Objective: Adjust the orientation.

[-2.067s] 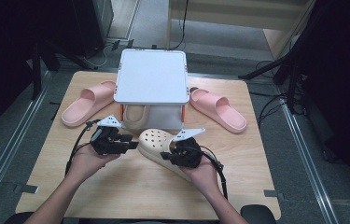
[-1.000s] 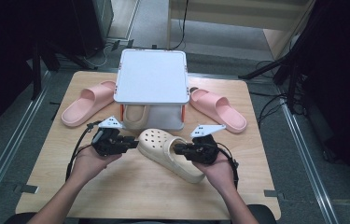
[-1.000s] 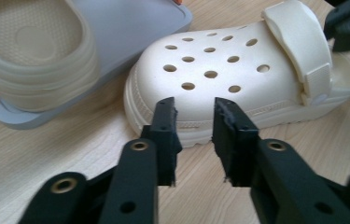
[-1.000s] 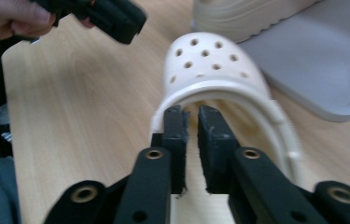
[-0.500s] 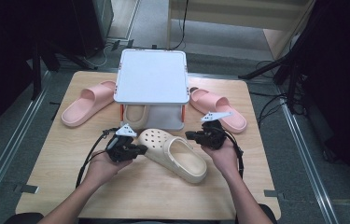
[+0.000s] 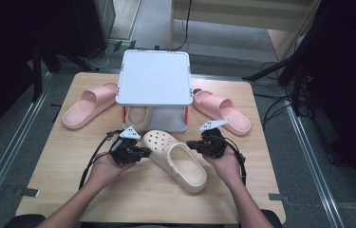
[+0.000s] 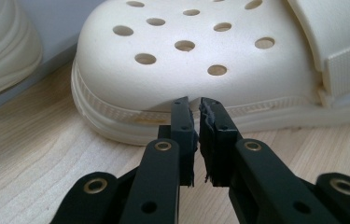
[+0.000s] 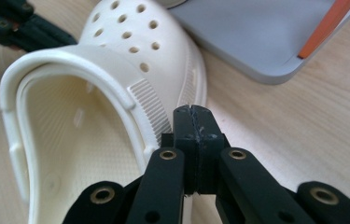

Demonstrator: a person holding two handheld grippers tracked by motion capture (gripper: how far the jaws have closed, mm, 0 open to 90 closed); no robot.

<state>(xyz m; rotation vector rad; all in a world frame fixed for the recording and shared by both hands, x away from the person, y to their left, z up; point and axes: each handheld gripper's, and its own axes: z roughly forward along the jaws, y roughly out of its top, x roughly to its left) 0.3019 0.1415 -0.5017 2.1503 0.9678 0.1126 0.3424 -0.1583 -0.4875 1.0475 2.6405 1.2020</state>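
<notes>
Cream clog [image 6: 178, 159], left gripper [image 7: 195, 103] nearly closed at toe, right gripper [image 8: 194, 110] closed beside it

A: Report left tool [image 6: 139, 153] status.
B: Held in the left hand [image 6: 103, 167], forearm entering from the bottom edge. Jaws nearly together, a thin gap between the pads, nothing clamped; they have just been closing.
A: Right tool [image 6: 195, 144]?
B: Held in the right hand [image 6: 225, 164], pointing inward. Jaws fully together, pads touching, empty.
</notes>
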